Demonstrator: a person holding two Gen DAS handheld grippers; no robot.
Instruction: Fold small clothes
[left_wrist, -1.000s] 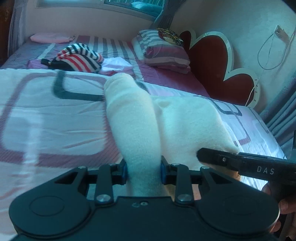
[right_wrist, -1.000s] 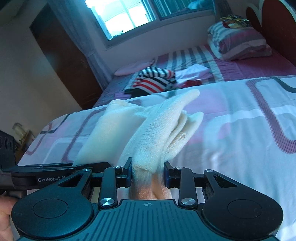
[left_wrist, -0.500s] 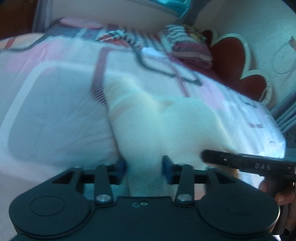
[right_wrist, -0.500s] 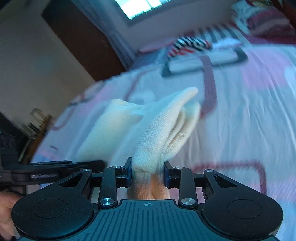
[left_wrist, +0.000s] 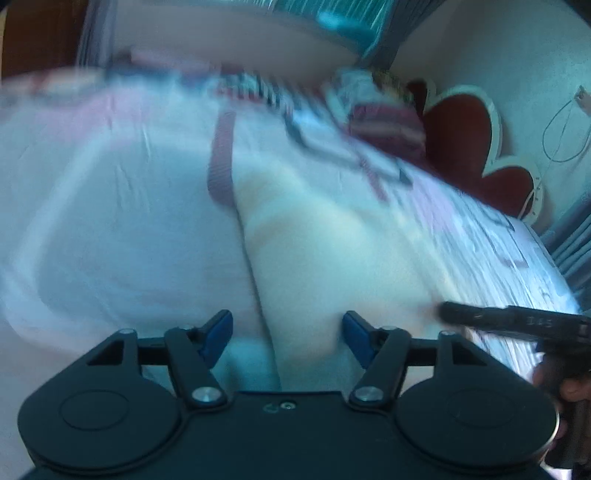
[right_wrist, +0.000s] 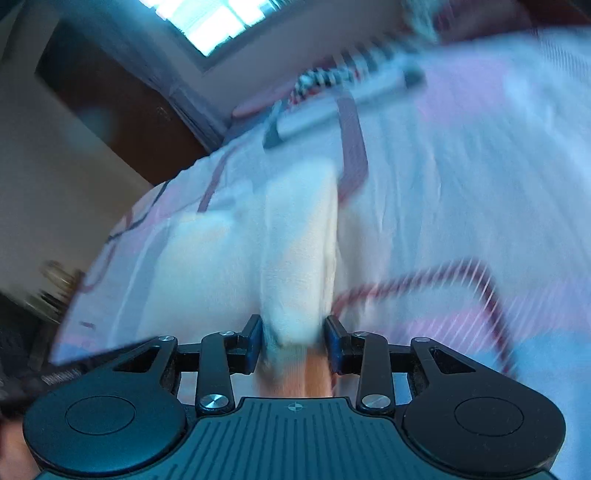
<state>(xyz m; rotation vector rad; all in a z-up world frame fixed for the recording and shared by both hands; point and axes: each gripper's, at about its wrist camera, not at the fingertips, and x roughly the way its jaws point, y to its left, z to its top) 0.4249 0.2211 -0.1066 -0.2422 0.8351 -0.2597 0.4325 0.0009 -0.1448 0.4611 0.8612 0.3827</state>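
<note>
Bed w/ white sheet patterned in maroon rounded rectangles (left_wrist: 110, 229) fills the scene; red heart-shaped headboard (left_wrist: 465, 129) far right, window (right_wrist: 214, 22) far. Cream knit garment (left_wrist: 314, 251) lies mid-bed. Left gripper (left_wrist: 287, 332) jaws have just been closing yet stand released, cloth between; right gripper (right_wrist: 293, 341) clenched on garment.

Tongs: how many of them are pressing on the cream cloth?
1. The right tongs are shut on the cream cloth. The left tongs have just been opening; the cloth lies between them, but their pads do not press it.
</note>
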